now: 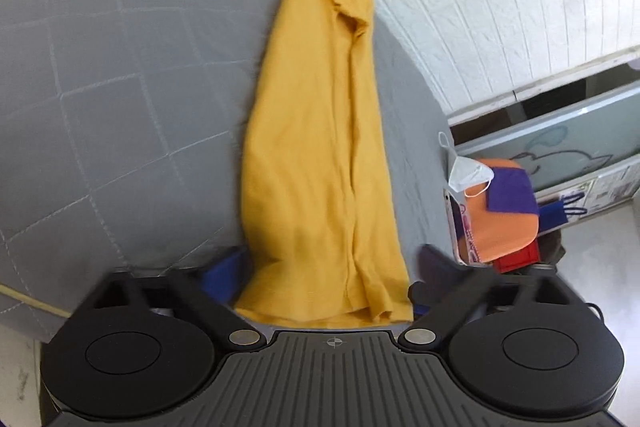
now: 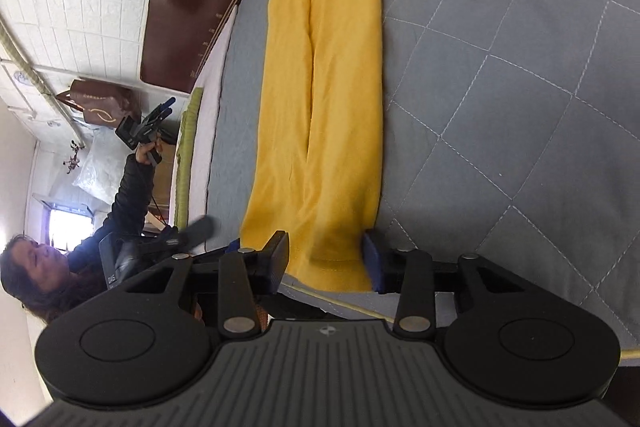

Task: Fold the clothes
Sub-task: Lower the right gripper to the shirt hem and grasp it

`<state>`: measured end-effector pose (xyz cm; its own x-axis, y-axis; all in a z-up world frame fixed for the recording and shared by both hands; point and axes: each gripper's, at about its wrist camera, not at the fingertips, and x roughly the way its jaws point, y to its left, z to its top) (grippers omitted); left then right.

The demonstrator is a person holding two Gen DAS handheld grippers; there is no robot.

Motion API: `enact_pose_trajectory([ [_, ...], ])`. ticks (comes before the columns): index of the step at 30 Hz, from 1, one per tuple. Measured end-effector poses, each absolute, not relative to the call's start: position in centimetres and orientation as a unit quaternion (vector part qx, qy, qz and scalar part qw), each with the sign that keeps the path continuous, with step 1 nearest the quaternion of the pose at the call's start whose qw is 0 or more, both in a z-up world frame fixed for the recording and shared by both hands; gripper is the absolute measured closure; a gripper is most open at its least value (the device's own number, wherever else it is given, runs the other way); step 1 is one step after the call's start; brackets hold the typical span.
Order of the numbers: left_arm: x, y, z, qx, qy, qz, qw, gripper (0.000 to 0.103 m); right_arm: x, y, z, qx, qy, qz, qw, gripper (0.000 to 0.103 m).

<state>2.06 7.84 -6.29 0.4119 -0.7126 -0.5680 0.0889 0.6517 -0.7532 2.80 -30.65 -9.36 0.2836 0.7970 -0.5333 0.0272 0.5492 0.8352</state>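
A: Which step? The yellow garment (image 1: 320, 147) lies in a long strip on the grey bed (image 1: 100, 67).
B: Taking its near hem. Left gripper (image 1: 332, 267) gapes wide around it; right gripper (image 2: 326, 259) straddles the hem, pads not visibly pressing (no containers matter here).
A: Next?
B: Likely pinch, lift, fold forward.

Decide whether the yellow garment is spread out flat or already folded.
Folded: the yellow garment lies as a narrow strip on the grey quilt, layers overlapping lengthwise.

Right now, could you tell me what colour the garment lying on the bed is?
Mustard yellow, plain with no pattern. The garment shows best in the right wrist view.
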Motion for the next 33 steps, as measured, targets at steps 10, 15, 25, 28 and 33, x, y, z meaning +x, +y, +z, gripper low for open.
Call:
enact_pose_trajectory([
  [10,1.7,7.6,-4.7,-0.248,0.485,-0.226,0.807,0.0,1.7,-30.3,-6.8,0.327,0.508,0.263,0.752,0.033],
  [15,1.1,8.0,-4.3,-0.249,0.469,-0.202,0.823,0.0,2.3,-30.5,-3.1,0.252,0.434,0.243,0.83,0.031],
  [25,-0.4,11.5,-2.2,-0.292,0.428,-0.166,0.839,0.0,7.1,-23.6,-6.1,0.287,0.496,0.269,0.774,0.047],
  [28,-0.6,12.1,-2.3,-0.294,0.428,-0.167,0.838,0.0,7.0,-23.0,-6.2,0.269,0.523,0.27,0.762,0.041],
  [33,-0.5,11.7,-2.7,-0.305,0.426,-0.179,0.833,0.0,7.1,-22.0,-6.1,0.245,0.549,0.259,0.756,0.038],
])
